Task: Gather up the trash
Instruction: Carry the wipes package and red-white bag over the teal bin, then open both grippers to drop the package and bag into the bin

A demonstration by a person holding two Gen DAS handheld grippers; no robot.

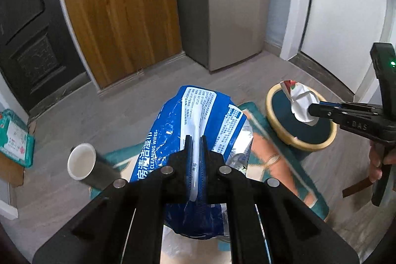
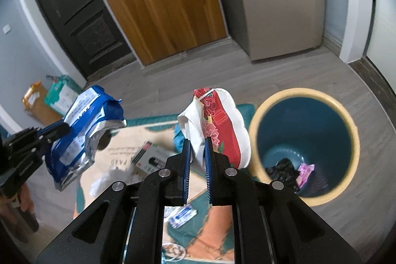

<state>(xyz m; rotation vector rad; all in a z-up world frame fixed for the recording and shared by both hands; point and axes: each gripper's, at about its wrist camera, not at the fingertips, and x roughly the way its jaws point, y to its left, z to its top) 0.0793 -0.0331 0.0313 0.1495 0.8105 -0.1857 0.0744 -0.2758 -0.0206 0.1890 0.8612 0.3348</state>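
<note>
Left wrist view — left gripper [image 1: 196, 140] clamps wipes pack [image 1: 198, 115]; right gripper [image 2: 197, 142] pinches red-white wrapper [image 2: 220, 125].

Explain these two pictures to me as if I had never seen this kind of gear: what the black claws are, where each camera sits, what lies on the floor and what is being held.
No robot here: a person holds a two-finger claw tool in each hand, and each tool carries a wide-angle camera looking forward along its fingers, so the room looks bent.

The left camera view shows the left gripper shut on a blue cleaning wipes pack. At its right edge, the other tool appears.

The right camera view shows the right gripper shut on a red and white wrapper, held up beside a blue bin with a yellow rim; some trash already lies inside.

On the floor lies a teal and orange mat with a small packet and a black and white box. A paper cup shows in the left view, and a cardboard box sits near the dark door.
</note>
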